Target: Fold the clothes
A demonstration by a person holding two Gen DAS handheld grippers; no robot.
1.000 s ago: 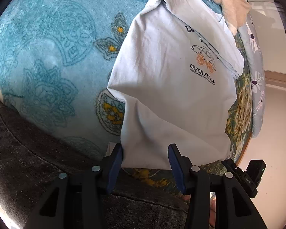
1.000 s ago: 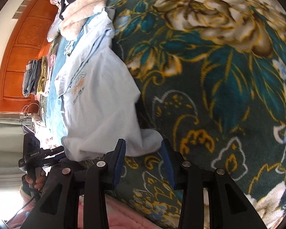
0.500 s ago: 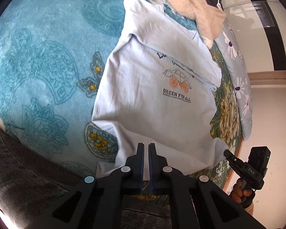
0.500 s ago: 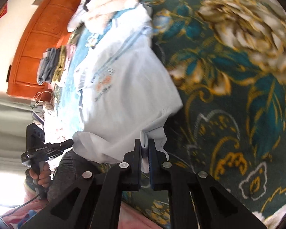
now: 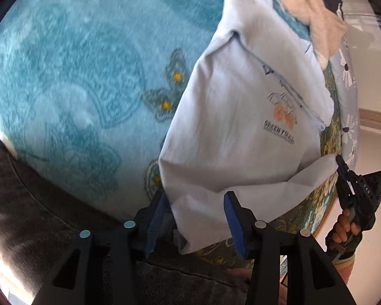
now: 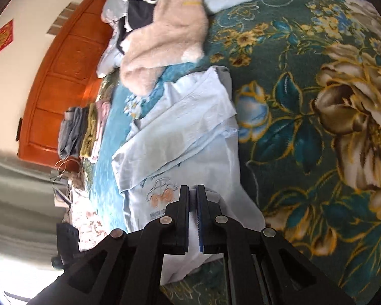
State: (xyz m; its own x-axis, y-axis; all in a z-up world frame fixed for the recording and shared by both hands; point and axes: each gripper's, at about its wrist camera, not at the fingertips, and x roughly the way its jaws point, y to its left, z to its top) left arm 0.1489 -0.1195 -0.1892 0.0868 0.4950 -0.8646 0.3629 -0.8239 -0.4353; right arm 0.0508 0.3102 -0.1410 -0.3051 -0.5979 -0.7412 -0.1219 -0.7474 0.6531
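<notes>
Right wrist view: right gripper (image 6: 193, 190) jaws pinched on hem of limp pale-blue cotton T-shirt (image 5: 236, 127) on bed (image 5: 71, 81), left gripper (image 5: 196, 200) jaws just reopened around its corner; light, floppy, best gripped at hem corners.

I can just read "DAS" on the black right gripper (image 5: 343, 175) body; the dark print under the orange car on the pale blue cotton T-shirt (image 5: 231, 127) is too blurred

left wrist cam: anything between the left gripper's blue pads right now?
Yes. In the left wrist view, the hem corner of the pale blue T-shirt hangs between the open left gripper's pads, which have just reopened and do not press it.
</notes>
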